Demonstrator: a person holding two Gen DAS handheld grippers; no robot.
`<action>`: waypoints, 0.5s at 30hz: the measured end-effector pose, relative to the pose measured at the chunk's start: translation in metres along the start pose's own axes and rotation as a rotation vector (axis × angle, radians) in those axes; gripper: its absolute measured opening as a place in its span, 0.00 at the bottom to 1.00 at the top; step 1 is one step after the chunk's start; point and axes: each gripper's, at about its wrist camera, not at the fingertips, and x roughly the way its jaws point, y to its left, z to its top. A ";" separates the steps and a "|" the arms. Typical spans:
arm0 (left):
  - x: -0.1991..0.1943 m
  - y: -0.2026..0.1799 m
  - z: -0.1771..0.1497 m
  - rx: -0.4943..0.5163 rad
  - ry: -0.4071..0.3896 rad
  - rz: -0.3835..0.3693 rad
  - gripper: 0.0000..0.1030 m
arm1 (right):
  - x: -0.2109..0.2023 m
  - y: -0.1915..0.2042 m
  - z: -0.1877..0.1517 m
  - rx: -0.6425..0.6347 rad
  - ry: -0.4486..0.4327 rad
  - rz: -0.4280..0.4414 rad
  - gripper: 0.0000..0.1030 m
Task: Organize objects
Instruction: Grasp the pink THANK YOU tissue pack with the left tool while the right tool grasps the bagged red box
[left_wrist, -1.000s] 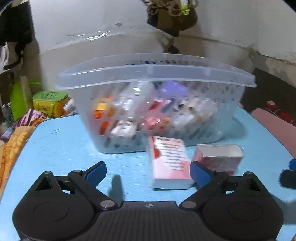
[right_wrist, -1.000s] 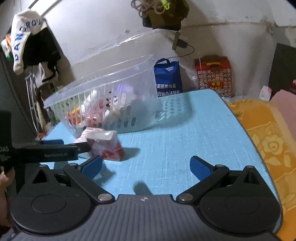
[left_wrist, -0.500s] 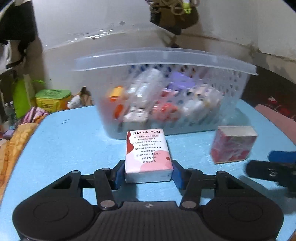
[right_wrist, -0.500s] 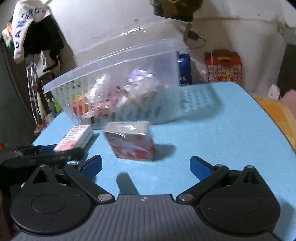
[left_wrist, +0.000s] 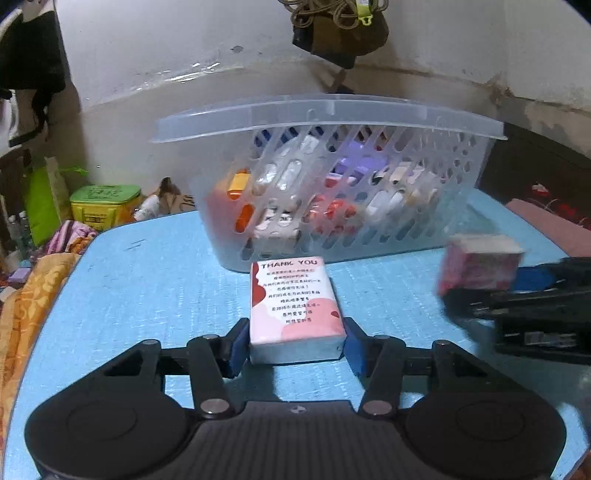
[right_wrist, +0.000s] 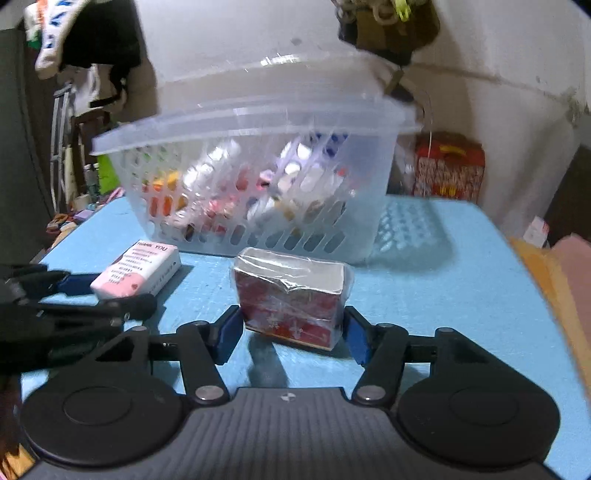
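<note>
The left gripper (left_wrist: 294, 345) is clamping the pink tissue pack (left_wrist: 293, 308) at lower centre, the right gripper (right_wrist: 291, 334) is squeezing the red box (right_wrist: 291, 295) (sharp only in its own view), both lying on the blue table (right_wrist: 443, 295) before the basket (right_wrist: 258, 177).

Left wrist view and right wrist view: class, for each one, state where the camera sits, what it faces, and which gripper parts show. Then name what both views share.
Left wrist: sits behind the left gripper, facing the basket; its fingers clamp the pink pack.
Right wrist: sits behind the right gripper, facing the same basket; its fingers flank the red box.
Shared: basket, both packs, blue table, each other's gripper.
</note>
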 end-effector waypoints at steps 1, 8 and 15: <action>-0.002 0.000 -0.001 0.002 -0.009 0.012 0.54 | -0.010 -0.002 -0.003 -0.019 -0.011 0.006 0.60; -0.045 0.004 -0.014 0.014 -0.087 0.022 0.54 | -0.065 -0.012 -0.031 -0.057 0.003 0.110 0.60; -0.086 0.015 -0.029 -0.022 -0.098 0.029 0.54 | -0.093 -0.009 -0.037 -0.077 -0.059 0.138 0.60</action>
